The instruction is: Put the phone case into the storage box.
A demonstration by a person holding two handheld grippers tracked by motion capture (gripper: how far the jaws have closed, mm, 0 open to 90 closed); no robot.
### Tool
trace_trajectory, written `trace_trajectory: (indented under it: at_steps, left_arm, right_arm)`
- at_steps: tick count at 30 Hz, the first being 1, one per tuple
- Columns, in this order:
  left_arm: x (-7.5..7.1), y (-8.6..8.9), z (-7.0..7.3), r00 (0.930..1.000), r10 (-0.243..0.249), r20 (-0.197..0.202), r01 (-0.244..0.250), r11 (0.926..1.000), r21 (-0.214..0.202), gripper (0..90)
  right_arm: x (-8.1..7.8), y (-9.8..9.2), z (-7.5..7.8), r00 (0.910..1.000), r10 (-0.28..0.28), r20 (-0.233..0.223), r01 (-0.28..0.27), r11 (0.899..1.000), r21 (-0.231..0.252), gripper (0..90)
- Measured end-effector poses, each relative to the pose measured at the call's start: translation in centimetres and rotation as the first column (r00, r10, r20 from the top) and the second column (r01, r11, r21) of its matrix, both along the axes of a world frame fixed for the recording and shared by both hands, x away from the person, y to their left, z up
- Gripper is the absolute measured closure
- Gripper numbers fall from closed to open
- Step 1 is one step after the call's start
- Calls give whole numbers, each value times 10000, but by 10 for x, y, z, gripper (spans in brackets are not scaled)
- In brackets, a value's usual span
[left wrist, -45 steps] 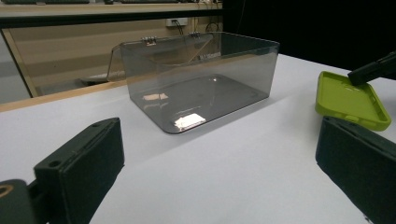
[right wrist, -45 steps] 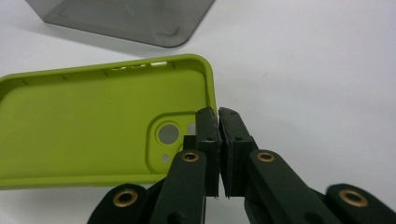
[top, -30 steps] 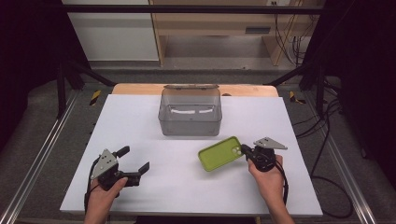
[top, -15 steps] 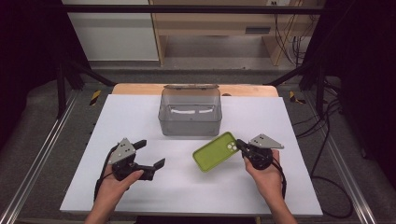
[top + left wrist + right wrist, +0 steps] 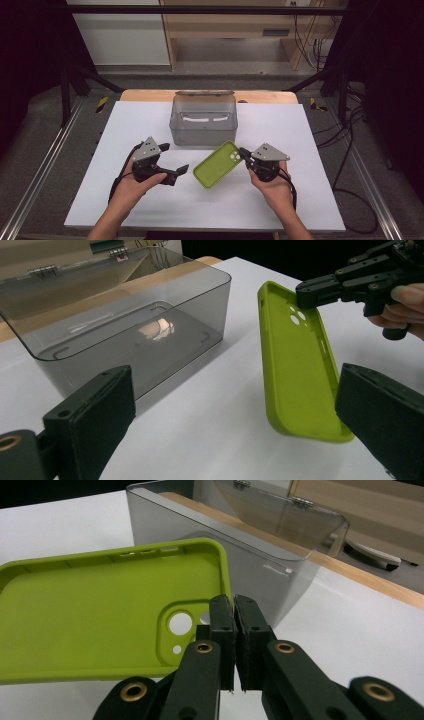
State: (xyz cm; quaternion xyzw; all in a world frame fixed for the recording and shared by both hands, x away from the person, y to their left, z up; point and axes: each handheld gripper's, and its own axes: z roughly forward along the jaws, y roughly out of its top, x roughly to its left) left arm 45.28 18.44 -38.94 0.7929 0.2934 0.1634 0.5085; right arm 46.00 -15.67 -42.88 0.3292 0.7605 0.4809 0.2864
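Note:
A lime-green phone case (image 5: 216, 165) hangs tilted above the white table (image 5: 310, 130), inner side up. My right gripper (image 5: 243, 153) is shut on its camera-hole corner; in the right gripper view the two jaws (image 5: 234, 614) meet on the rim of the case (image 5: 95, 615). My left gripper (image 5: 174, 158) is open, just left of the case and not touching it. In the left gripper view the case (image 5: 295, 365) stands before the right-hand jaw, with the right gripper (image 5: 312, 292) pinching its far end. A smoky clear box (image 5: 202, 122) stands behind, lid swung back.
The box (image 5: 125, 325) is empty inside, its lid (image 5: 280, 510) hinged open at the back. A wooden strip (image 5: 150, 95) runs along the table's far edge, with a white object (image 5: 372, 552) lying on it. Metal rails flank the table.
My left gripper has risen and moved right, toward the case. My right gripper has lifted the case and carried it a little left, tilting it more.

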Motion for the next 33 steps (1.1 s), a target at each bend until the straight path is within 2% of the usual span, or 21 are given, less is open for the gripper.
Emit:
trace_trajectory:
  at_steps: [7,16,18,21,24,26,33]
  left_arm:
    - [6,-9,2,9996,-141,-229,143,9998,114,31]
    - [14,-21,3,9977,-353,-584,380,9982,454,31]
    - [17,-24,4,9955,-442,-842,474,9982,362,31]
    - [20,-26,5,9939,-543,-962,588,9973,441,32]
    - [23,-28,6,9909,-647,-1182,692,9970,341,36]
    - [24,-30,6,9906,-693,-1176,751,9961,464,42]
    - [27,-37,3,9866,-905,-1360,965,9946,378,55]
  right_arm:
    - [-1,7,-1,9998,167,67,-167,9998,-57,875]
    - [-1,11,-1,9995,244,190,-241,9996,-150,874]
    - [-1,12,-1,9993,246,277,-241,9996,-156,874]
    - [-1,13,-1,9988,300,375,-295,9995,-138,874]
    - [0,14,-1,9982,365,469,-357,9992,-183,874]
    - [0,16,-2,9978,431,502,-422,9989,-195,874]
    - [-2,20,-5,9947,659,787,-638,9975,-294,874]
